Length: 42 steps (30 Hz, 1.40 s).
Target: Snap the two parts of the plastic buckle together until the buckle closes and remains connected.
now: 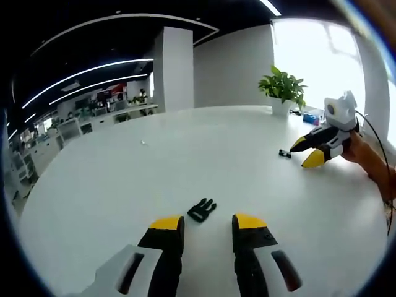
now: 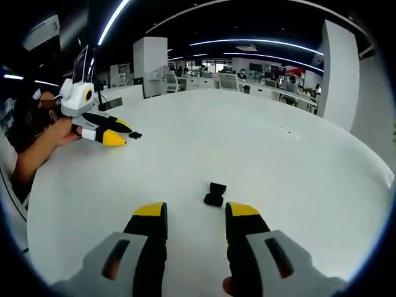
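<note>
both claws open; buckle halves (image 1: 202, 210) (image 2: 215, 194) apart on table (image 1: 124, 173).

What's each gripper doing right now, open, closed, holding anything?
Left gripper: open, empty, pronged buckle part on the table just ahead of its jaws.
Right gripper: open, empty, socket buckle part just ahead.

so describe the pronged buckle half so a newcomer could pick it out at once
Start at the big white table. Just ahead of the open left gripper, between its yellow tips, lies the pronged buckle half, small and black. Its forked prongs set it apart from the blockier socket half, which lies in front of the right gripper.
</note>
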Each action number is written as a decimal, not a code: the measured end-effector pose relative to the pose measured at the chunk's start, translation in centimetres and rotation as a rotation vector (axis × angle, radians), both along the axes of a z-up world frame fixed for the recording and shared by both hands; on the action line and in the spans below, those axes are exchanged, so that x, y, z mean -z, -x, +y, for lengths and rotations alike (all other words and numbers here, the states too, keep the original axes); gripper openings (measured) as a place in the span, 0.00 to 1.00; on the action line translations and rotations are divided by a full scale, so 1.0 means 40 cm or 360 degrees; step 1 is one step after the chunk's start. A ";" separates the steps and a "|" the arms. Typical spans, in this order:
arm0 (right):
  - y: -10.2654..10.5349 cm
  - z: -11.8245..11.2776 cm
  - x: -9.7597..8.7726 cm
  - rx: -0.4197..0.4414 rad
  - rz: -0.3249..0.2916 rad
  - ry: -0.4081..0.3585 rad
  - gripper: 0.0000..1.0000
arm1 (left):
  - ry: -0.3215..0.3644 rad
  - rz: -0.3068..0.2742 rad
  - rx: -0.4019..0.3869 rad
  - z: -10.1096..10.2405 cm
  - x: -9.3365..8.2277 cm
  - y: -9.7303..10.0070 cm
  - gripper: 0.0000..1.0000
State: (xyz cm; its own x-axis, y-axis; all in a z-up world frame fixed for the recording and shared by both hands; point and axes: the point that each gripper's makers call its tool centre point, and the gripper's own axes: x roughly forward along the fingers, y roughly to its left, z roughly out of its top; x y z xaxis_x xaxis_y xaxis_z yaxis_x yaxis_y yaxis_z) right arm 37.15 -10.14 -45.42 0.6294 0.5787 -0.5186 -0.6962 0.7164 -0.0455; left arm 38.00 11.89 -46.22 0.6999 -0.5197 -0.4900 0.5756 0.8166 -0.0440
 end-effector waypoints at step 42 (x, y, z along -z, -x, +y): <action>0.029 0.076 0.006 -0.0209 0.0017 -0.0050 0.39 | 0.0007 0.0017 0.0006 -0.003 0.004 -0.001 0.31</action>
State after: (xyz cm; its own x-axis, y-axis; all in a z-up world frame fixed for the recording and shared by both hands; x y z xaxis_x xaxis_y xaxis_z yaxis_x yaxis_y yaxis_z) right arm 35.98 -7.09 -45.64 0.5417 0.6721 -0.5049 -0.7846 0.6198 -0.0167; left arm 38.05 11.77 -46.39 0.6925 -0.5246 -0.4951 0.5782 0.8141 -0.0538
